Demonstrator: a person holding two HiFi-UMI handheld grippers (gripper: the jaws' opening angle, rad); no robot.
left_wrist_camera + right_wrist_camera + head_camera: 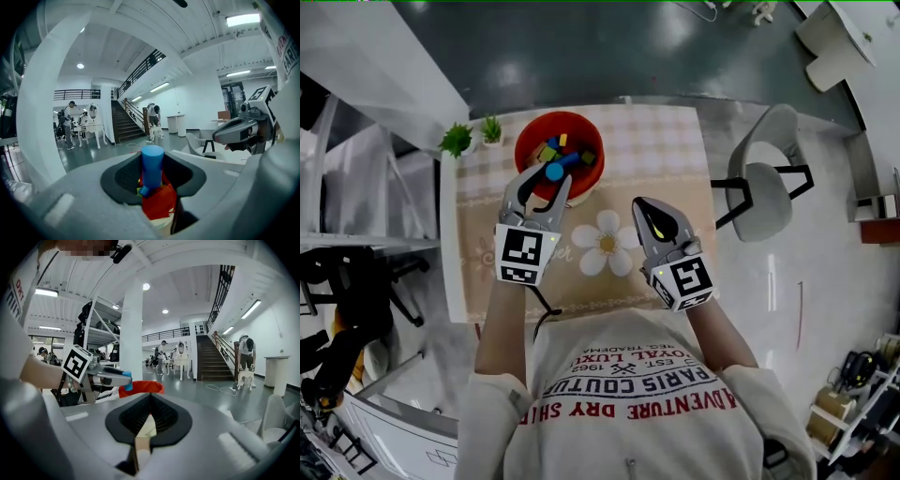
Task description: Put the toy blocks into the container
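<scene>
Room: a large hall with a glossy grey floor (581,47). A small worktop (666,141) carries a checked beige cloth with a white flower print (605,242).
Head view alone: the red container (581,131) sits at the far side of the worktop, just beyond the left fingers, with several coloured blocks (553,148) inside. Both forearms reach forward from the person's chest.
Left gripper view alone: the blue block (152,164), a cylinder, stands upright between the pads, with the red of the container directly below it. A staircase (124,124) rises in the hall beyond.
Right gripper view alone: only a thin strip of cloth shows between the right fingers. The block is seen from the side, at the left fingertips against the container's rim.
Left gripper (549,174): raised and angled towards the container, its fingers clamped on the blue block over the container's near edge.
Right gripper (643,208): near the left gripper on its right, over the cloth beside the flower print. Its fingers are drawn together and hold nothing.
Around: two small green plants (457,140) left of the container and a grey chair (764,183) right of the worktop. Nothing lies between the fingers and the container.
</scene>
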